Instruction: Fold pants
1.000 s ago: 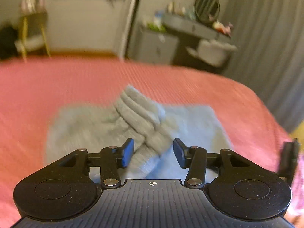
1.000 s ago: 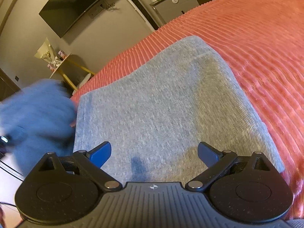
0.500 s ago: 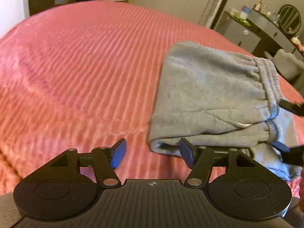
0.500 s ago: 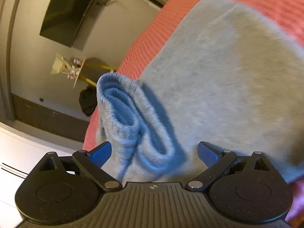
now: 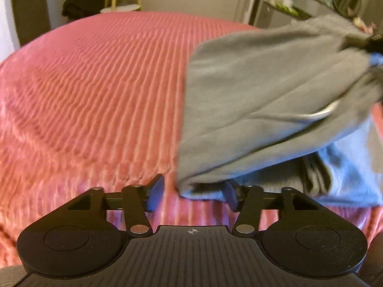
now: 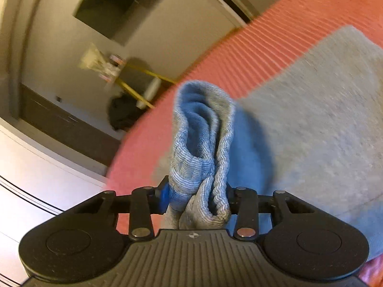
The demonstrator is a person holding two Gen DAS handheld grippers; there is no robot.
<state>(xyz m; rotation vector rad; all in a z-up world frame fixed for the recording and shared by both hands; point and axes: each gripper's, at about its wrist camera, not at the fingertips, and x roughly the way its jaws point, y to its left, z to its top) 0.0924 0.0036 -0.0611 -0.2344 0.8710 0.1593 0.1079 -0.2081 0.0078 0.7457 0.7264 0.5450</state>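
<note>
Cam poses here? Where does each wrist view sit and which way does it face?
Left wrist: on the left gripper, angled down over the pink ribbed bedspread, at the corner of the grey sweatpants; its fingers show.
Right wrist: on the right gripper, clamping the ribbed cuff; wall behind.
Shared: sweatpants, bedspread.

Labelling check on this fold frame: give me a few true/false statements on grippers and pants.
1. The right gripper is shut on the pants. True: their ribbed cuff is bunched between its pads.
2. The left gripper clamps the pants. False: its pads stand apart, only the fold's corner between them.
3. The bedspread is blue. False: it is pink and ribbed.
4. The pants lie flat. False: one end hangs lifted.
5. The pants are grey. True.
</note>
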